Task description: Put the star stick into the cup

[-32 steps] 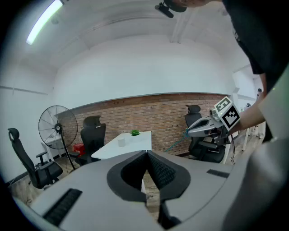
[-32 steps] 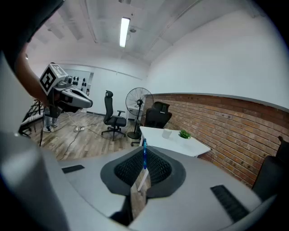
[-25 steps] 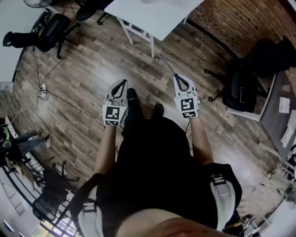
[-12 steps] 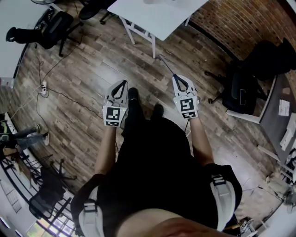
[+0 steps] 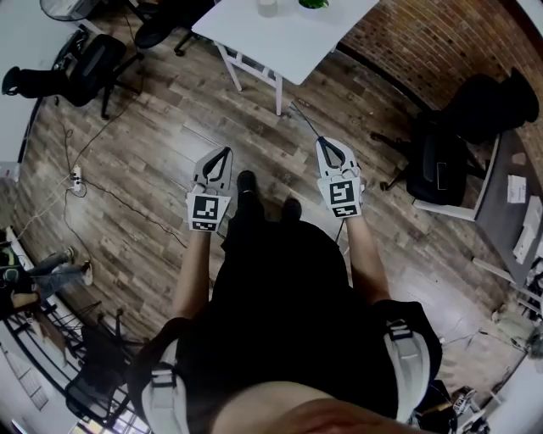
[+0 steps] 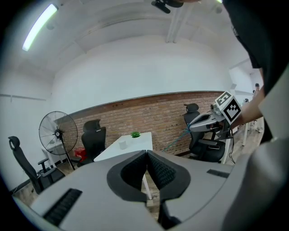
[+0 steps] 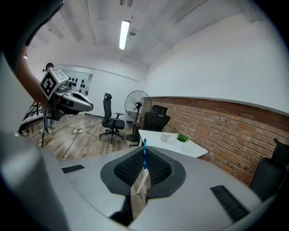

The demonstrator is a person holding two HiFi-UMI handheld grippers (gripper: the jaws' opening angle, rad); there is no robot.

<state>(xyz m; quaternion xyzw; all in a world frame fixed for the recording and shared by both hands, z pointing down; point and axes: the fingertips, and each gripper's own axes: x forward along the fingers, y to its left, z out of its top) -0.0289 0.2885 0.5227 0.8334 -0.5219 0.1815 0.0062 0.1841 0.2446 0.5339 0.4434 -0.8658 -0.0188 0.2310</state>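
Observation:
The star stick (image 7: 144, 155) is a thin rod with a blue upper part and a white lower part, standing up between the pads of my right gripper (image 7: 144, 152), which is shut on it. In the head view the stick (image 5: 305, 121) juts forward from the right gripper (image 5: 326, 143) toward the white table (image 5: 288, 38). The small white cup (image 5: 267, 7) stands on that table, far ahead of both grippers; it also shows as cup (image 7: 165, 136) and cup (image 6: 122, 144). My left gripper (image 5: 222, 151) is shut with nothing in it, jaws touching (image 6: 146, 153).
A green potted plant (image 5: 314, 4) sits beside the cup. Black office chairs (image 5: 85, 63) stand left and right (image 5: 450, 153) on the wooden floor. A cable and power strip (image 5: 78, 176) lie at left. A standing fan (image 7: 137, 101) and brick wall (image 7: 216, 131) are behind the table.
The view has shifted forward: more of the white table shows at the top, and the cup and plant have come into view. Both grippers keep their pose.

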